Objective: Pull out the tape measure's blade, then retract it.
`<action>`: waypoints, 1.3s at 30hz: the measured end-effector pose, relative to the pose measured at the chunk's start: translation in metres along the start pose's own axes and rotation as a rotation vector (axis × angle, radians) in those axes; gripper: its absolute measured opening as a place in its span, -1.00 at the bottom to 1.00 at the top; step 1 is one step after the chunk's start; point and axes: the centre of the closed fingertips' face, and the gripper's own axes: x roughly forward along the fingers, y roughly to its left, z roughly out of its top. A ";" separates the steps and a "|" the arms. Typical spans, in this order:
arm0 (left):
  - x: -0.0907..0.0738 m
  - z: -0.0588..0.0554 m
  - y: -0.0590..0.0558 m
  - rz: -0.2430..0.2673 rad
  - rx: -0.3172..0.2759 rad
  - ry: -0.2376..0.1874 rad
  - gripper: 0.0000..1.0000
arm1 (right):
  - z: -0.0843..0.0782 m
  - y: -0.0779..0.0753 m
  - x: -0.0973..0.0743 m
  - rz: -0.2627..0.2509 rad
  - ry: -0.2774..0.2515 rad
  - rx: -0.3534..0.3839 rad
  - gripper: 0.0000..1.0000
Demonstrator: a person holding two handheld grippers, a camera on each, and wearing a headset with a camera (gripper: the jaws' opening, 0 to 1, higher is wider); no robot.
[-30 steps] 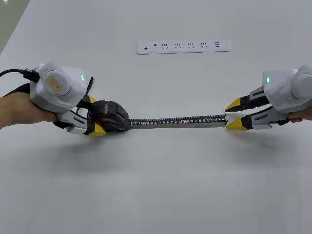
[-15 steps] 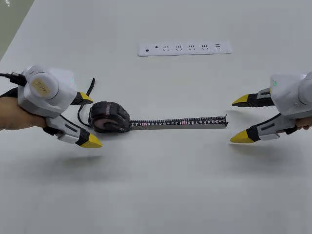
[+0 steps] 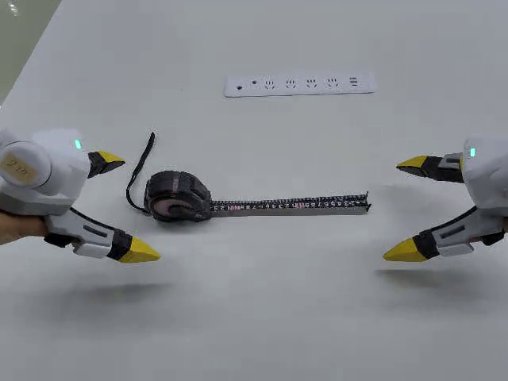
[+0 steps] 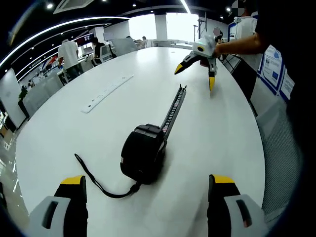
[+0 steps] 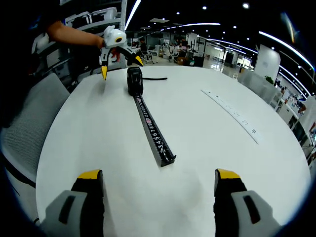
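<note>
Two grippers, zero contact.

Far left of the tape measure case (image 3: 176, 195): left gripper (image 3: 131, 206), jaws spread wide, empty, well clear. Just left of the case: black wrist strap (image 3: 141, 171), lying loose on the counter (image 3: 254, 317). Case on its side, touched by nothing. Right of the case: blade (image 3: 290, 205) out and flat on the counter, numbers up, hook (image 3: 367, 201) at the far end. Further right, past the hook: right gripper (image 3: 399, 210), also spread wide, empty, apart from the hook. Behind the case, well apart: white power strip (image 3: 299, 82), irrelevant.

Looks like pull-out done, retract pending (judgement only). Blade sitting extended with no grip on it, so probably locked; lock button not resolvable from here.

For a clean retract:
- Close the left gripper across the case body first, square on, clear of the strap.
- Pinch near the hook with the right gripper.
- Release the lock, then feed back toward the case under control.
- Avoid letting go early: whip and hook slam likely.
- Keep the blade flat, no twist.
</note>
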 end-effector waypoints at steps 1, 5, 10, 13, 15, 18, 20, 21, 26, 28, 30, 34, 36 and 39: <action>-0.002 -0.001 -0.001 0.005 -0.006 -0.002 1.00 | 0.001 0.001 -0.001 -0.004 -0.009 0.004 0.93; -0.007 -0.001 -0.003 0.029 -0.030 -0.025 1.00 | 0.000 0.005 -0.006 -0.022 -0.016 0.023 0.97; -0.010 -0.002 -0.011 0.047 -0.046 -0.046 1.00 | 0.001 0.010 -0.011 -0.055 -0.033 0.047 0.98; -0.012 -0.003 -0.015 0.061 -0.068 -0.060 1.00 | 0.002 0.013 -0.014 -0.074 -0.048 0.067 0.98; -0.013 -0.004 -0.019 0.069 -0.079 -0.069 1.00 | 0.002 0.016 -0.015 -0.087 -0.055 0.073 0.98; -0.015 -0.005 -0.023 0.083 -0.108 -0.087 1.00 | 0.003 0.020 -0.017 -0.104 -0.065 0.097 0.98; -0.016 -0.004 -0.027 0.093 -0.131 -0.103 1.00 | 0.004 0.023 -0.018 -0.114 -0.072 0.106 0.98; -0.016 -0.004 -0.029 0.096 -0.134 -0.110 1.00 | 0.005 0.024 -0.018 -0.118 -0.076 0.111 0.98; -0.021 -0.004 -0.037 0.124 -0.170 -0.138 1.00 | 0.010 0.035 -0.021 -0.141 -0.099 0.137 0.97; -0.022 -0.003 -0.039 0.136 -0.182 -0.150 1.00 | 0.011 0.038 -0.021 -0.148 -0.105 0.142 0.97; -0.024 -0.003 -0.043 0.153 -0.196 -0.167 1.00 | 0.012 0.043 -0.022 -0.162 -0.112 0.152 0.97; -0.027 -0.002 -0.049 0.178 -0.245 -0.202 1.00 | 0.014 0.049 -0.023 -0.181 -0.124 0.174 0.97; -0.027 -0.002 -0.053 0.183 -0.256 -0.208 1.00 | 0.015 0.051 -0.023 -0.190 -0.130 0.186 0.97; -0.026 -0.003 -0.058 0.199 -0.279 -0.221 1.00 | 0.016 0.054 -0.022 -0.206 -0.138 0.201 0.97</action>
